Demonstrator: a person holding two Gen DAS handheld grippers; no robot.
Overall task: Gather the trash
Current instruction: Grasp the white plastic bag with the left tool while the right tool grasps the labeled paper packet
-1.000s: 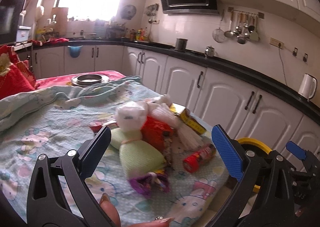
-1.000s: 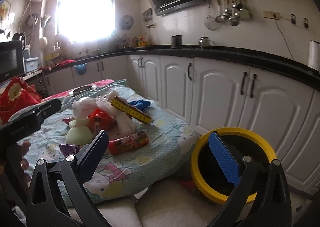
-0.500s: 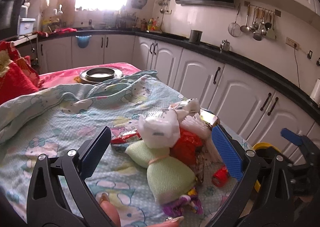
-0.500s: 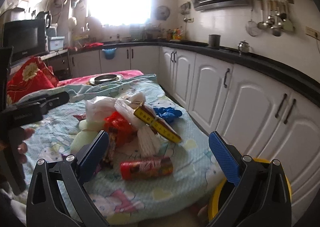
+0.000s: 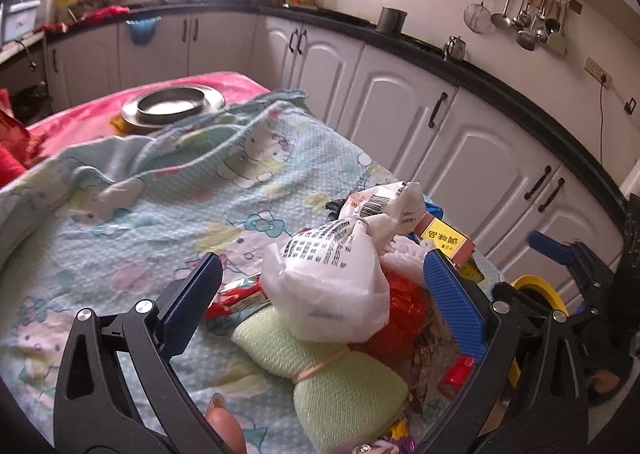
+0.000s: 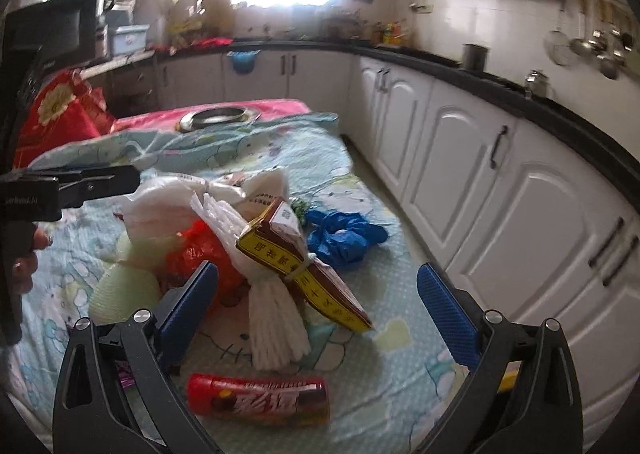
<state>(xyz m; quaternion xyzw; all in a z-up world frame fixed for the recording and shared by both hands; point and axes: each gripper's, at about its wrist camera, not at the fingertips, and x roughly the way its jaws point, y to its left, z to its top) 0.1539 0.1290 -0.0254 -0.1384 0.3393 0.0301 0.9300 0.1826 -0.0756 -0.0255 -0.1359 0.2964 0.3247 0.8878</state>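
Note:
A pile of trash lies on a cartoon-print cloth [image 5: 120,222]. In the left wrist view my left gripper [image 5: 320,290] is open around a white printed plastic bag [image 5: 328,278], with a green sponge bundle [image 5: 336,390] and a red wrapper [image 5: 400,314] beneath. In the right wrist view my right gripper [image 6: 318,302] is open over a yellow-brown box [image 6: 304,266] tied to a white foam bundle [image 6: 276,318]. A red tube [image 6: 260,398] lies nearest, and a blue glove [image 6: 344,238] lies beyond the box.
A yellow-rimmed bin [image 5: 536,290] stands on the floor past the table's right edge. A metal dish [image 5: 172,104] sits on red cloth at the far end. White cabinets [image 6: 460,158] under a black counter run along the right.
Both grippers have moved forward and down toward the pile. The white bag now sits between the left fingers; the box and foam bundle sit between the right fingers.

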